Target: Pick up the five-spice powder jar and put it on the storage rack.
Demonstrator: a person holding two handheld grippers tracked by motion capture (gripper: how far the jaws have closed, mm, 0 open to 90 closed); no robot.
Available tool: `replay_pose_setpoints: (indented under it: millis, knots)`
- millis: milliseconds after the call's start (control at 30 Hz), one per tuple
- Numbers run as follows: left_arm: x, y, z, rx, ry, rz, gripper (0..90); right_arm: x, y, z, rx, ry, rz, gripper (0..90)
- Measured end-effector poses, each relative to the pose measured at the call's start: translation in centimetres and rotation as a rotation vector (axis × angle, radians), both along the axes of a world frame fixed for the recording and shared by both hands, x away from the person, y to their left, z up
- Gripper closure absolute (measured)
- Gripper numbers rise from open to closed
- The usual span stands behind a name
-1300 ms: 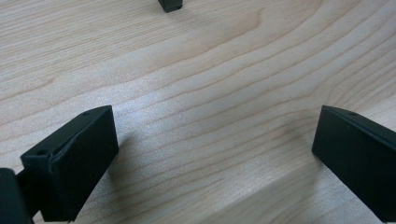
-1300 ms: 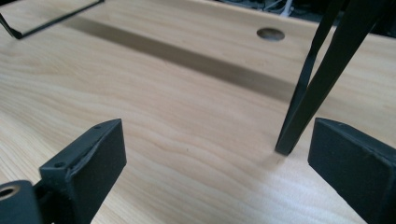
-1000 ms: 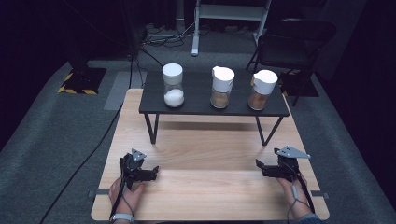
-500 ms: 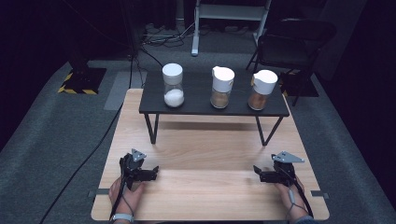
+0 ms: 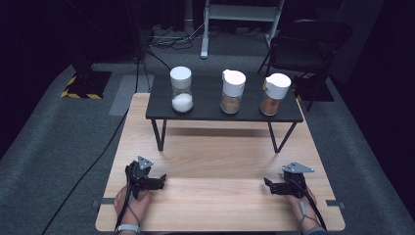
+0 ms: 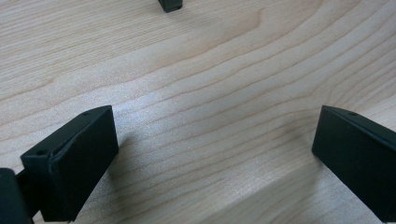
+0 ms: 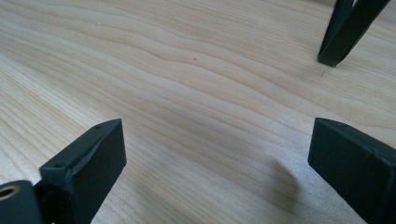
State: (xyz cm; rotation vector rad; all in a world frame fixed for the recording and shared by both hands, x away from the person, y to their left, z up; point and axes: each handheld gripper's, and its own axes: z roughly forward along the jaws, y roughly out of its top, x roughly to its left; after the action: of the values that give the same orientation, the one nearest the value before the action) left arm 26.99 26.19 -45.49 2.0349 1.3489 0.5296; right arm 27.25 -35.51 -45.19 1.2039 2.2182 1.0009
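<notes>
So both tongs, left tongs (image 5: 159,180) and right tongs (image 5: 268,185), rest released on the wooden surface (image 5: 215,152); jars (image 5: 181,89) show up top, contents probably salt.

Item count: three clear glass jars with white lids, one (image 5: 181,89) holding white powder, one (image 5: 232,91) holding light brown powder, one (image 5: 274,93) holding darker brown powder; one low black rectangular stand (image 5: 210,110) with angled legs; one light wooden table (image 5: 215,147); two black handheld two-jaw grippers, left (image 5: 160,180) and right (image 5: 268,183); one black folding chair (image 5: 306,41)
</notes>
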Motion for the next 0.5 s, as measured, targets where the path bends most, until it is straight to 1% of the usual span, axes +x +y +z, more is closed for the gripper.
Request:
replay_pose_setpoints:
  millis: [267, 333, 367, 500]
  knots:
    - [0.0, -0.01, 0.0, 0.0, 0.001, 0.001, 0.4, 0.21, 0.24, -0.13, -0.014, 0.023, -0.017, 4.3]
    - [0.0, -0.01, 0.01, 0.0, 0.001, 0.001, 0.4, 0.39, 0.49, -0.06, -0.026, 0.043, -0.029, 3.9]
    - [0.0, 0.0, 0.0, 0.0, 0.0, 0.0, 0.4, 0.45, 0.44, -0.06, -0.022, 0.047, -0.032, 3.8]
    - [0.0, -0.01, 0.01, 0.0, 0.001, 0.001, 0.4, 0.49, 0.43, -0.05, -0.024, 0.048, -0.03, 3.5]
